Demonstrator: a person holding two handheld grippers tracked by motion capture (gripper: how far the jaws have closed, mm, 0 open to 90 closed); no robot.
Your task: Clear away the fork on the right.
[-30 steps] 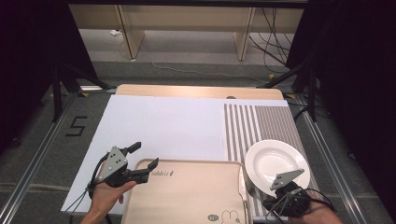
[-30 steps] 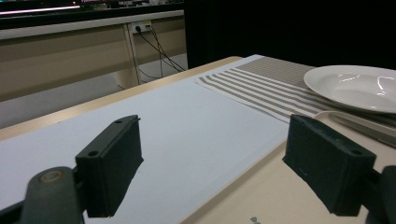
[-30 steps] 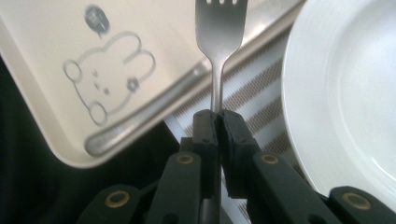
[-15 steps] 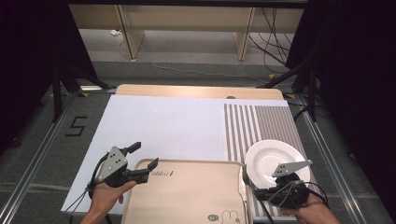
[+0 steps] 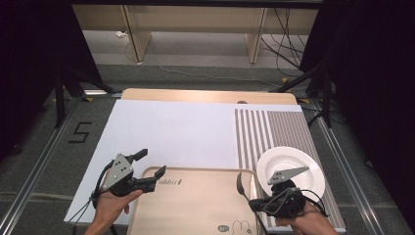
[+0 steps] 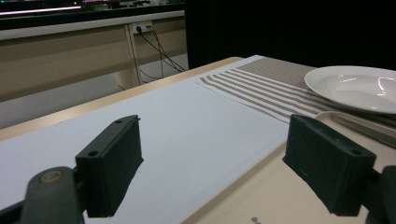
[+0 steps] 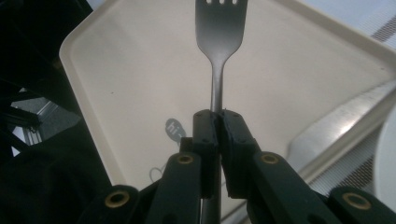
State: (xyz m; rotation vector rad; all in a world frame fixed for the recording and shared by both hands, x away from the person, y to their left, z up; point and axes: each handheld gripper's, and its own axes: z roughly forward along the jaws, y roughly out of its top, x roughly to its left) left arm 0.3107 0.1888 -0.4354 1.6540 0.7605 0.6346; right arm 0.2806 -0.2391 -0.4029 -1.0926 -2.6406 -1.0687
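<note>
The jaws of the right gripper [image 7: 218, 122] are clenched on the handle of a grey metal fork [image 7: 218, 44], seen at centre of the right gripper view; the tines project past the pads toward the top of that frame, above the beige rectangular plastic tray [image 7: 140, 79]. In the high view the right gripper [image 5: 249, 201] is found at lower right, with the fork [image 5: 241, 185] at the tray's right rim [image 5: 258, 183], just left of the round white ceramic plate [image 5: 303, 161] resting on the grey-and-white striped placemat [image 5: 269, 129]. The jaws of the left gripper [image 6: 224, 163] are released, standing wide with nothing between them, at the tray's upper left corner in the high view [image 5: 151, 166].

The step in hand is judged to be carrying the fork over the tray. The grip should be kept firm, since the thin handle could pivot between the pads. The fork should be held level and lowered flat before release. The tray could be steadied by the left gripper if needed.
</note>
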